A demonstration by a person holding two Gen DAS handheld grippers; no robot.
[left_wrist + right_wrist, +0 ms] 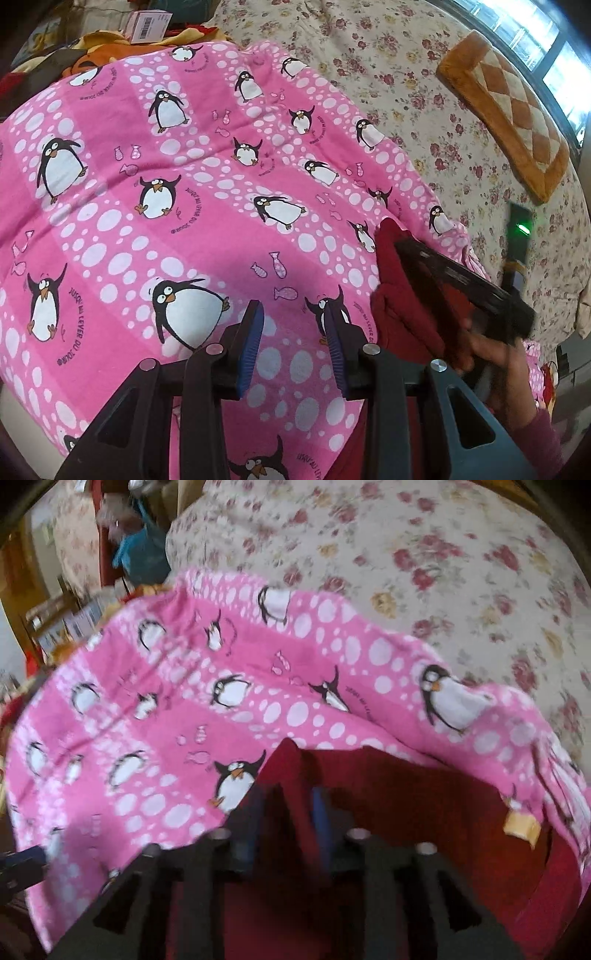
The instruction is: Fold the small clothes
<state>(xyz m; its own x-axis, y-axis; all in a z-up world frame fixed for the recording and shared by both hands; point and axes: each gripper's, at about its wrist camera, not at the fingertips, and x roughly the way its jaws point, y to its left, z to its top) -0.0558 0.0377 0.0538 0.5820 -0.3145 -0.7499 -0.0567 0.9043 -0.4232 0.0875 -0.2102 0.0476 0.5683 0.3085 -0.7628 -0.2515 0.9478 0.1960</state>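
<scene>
Surface: floral bedspread, cream with red roses, fills the upper right of both views.
Room: window at upper right; quilted orange mat below it.
Garment: pink penguin cloth spread at centre; red lining exposed lower right.
Writing: "JUSQU'AU LEVER DU JOUR" printed beside the penguins.
Label: barcode tag, upper left.
Left gripper: jaws apart, over the cloth, holding nothing.
Right gripper: a red fold between the jaws; blurred, grip cannot be told.
</scene>
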